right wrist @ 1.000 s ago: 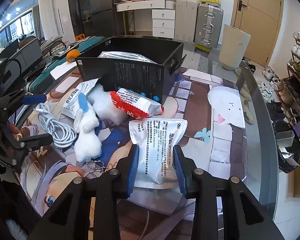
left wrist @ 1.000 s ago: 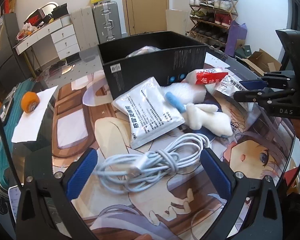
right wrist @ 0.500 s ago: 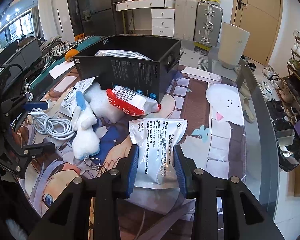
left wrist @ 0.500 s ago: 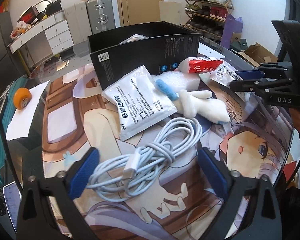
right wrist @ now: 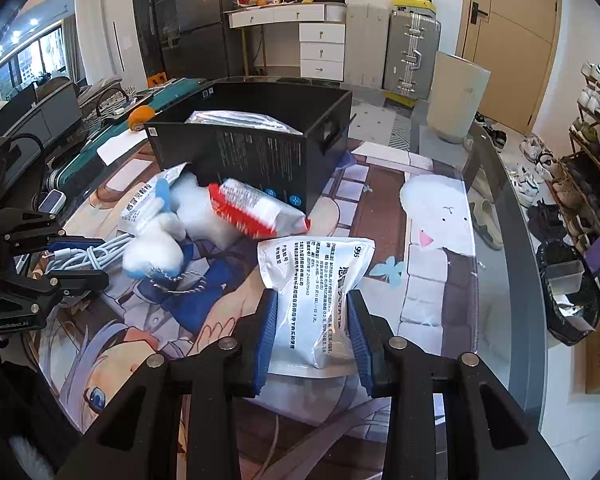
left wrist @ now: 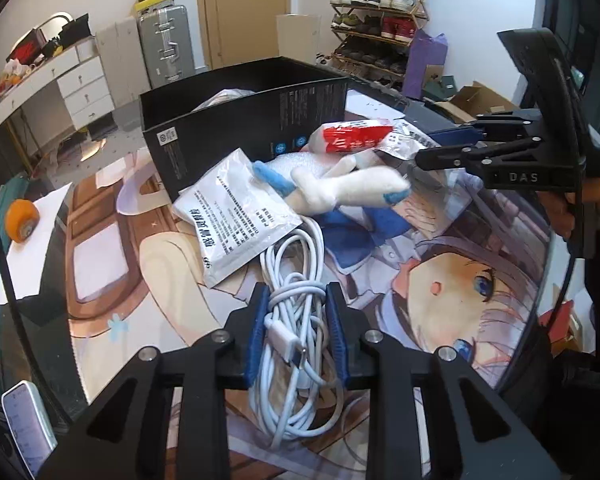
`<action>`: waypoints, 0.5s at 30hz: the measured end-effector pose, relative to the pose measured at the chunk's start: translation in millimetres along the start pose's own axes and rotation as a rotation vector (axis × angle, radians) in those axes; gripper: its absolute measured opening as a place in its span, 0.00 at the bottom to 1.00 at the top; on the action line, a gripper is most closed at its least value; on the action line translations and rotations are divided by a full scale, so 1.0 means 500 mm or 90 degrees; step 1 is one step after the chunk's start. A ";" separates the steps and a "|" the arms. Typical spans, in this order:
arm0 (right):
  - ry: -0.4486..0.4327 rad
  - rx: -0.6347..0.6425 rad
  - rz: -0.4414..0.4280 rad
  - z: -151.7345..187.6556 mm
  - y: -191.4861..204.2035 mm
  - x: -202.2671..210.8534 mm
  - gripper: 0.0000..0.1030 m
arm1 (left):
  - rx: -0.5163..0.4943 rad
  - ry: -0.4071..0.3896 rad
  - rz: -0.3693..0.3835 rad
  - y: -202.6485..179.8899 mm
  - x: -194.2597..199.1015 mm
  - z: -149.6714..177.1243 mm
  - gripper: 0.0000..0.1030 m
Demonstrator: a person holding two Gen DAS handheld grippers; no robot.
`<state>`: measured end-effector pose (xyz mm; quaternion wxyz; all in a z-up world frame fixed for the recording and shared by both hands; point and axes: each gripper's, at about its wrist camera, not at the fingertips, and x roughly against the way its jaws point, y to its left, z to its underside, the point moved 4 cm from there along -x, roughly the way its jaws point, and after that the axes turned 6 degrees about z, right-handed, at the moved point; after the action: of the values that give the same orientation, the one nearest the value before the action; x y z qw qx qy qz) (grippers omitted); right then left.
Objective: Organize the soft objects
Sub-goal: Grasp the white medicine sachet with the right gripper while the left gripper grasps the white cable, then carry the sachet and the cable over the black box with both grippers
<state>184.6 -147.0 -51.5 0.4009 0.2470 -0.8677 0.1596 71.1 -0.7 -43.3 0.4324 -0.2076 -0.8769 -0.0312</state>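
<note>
My left gripper [left wrist: 296,320] is shut on a coiled white cable [left wrist: 296,280] on the printed table mat; it also shows in the right wrist view [right wrist: 84,256]. My right gripper [right wrist: 312,332] is shut on a white printed pouch [right wrist: 320,280]. A white and blue plush toy [left wrist: 340,190] lies beside a second white pouch [left wrist: 236,216] and a red and white packet [left wrist: 352,136]. The open black box [left wrist: 240,120] stands behind them with a silver bag inside [right wrist: 240,120].
An orange roll [left wrist: 20,220] sits on white paper at the left. A phone [left wrist: 28,420] lies at the table's near left edge. A black bin [right wrist: 568,292] stands on the floor to the right. Shoe rack, suitcase and drawers line the far wall.
My left gripper moved forward over the cable and its jaws closed on the coil. The plush toy and red packet shifted slightly. The right gripper kept its hold on the pouch.
</note>
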 end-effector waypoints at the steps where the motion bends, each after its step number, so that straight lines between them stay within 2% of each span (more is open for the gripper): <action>1: -0.001 0.000 0.000 -0.001 0.001 0.002 0.33 | 0.001 -0.003 0.000 0.000 0.002 -0.001 0.25; 15: -0.042 0.004 0.010 -0.016 0.002 0.050 0.33 | 0.033 -0.083 0.022 0.003 0.065 -0.029 0.25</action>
<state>175.0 -149.8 -27.5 0.3697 0.2468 -0.8819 0.1571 64.9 8.1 -9.2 0.3799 -0.2129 -0.9001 0.0122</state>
